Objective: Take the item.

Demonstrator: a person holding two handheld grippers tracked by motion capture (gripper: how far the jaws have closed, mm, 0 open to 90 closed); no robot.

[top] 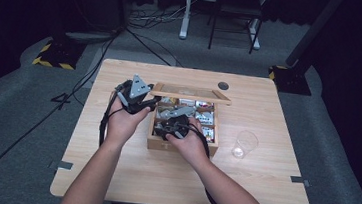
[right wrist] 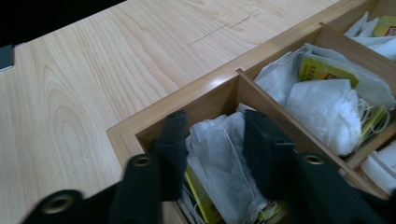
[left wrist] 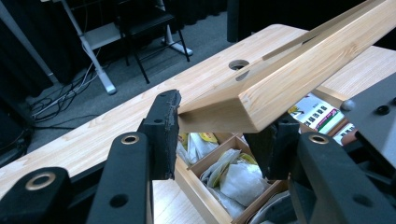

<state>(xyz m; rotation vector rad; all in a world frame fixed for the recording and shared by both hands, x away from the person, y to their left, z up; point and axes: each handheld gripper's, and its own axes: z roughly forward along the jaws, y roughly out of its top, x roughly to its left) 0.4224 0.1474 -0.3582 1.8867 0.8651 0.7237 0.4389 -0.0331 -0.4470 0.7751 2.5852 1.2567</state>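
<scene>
1. A wooden tea box (top: 157,142) stands on the light wooden table (top: 111,175), in front of the person. Thin wooden walls divide it into compartments.
2. The left gripper (left wrist: 217,133) is closed on the box lid (left wrist: 299,70). Its two black jaws pinch the corner of the lid frame, and the lid is lifted and tilted above the open box.
3. The right gripper (right wrist: 212,149) is down inside the corner compartment of the box. Its jaws stand on both sides of a white tea bag (right wrist: 224,154), partly open. I cannot tell for sure if the pads already press on it.
4. Under this tea bag there is a yellow packet (right wrist: 201,200); its print is too blurred to read.
5. The next compartment holds more white tea bags (right wrist: 322,107) and a yellow label (right wrist: 327,70) with small dark letters that I cannot read.
6. In the left gripper view, a white packet (left wrist: 317,112) with green print lies under the lid; the words are not readable.
7. A clear plastic cup (top: 244,144) stands upright on the table, near the right side of the box but apart from it.
</scene>
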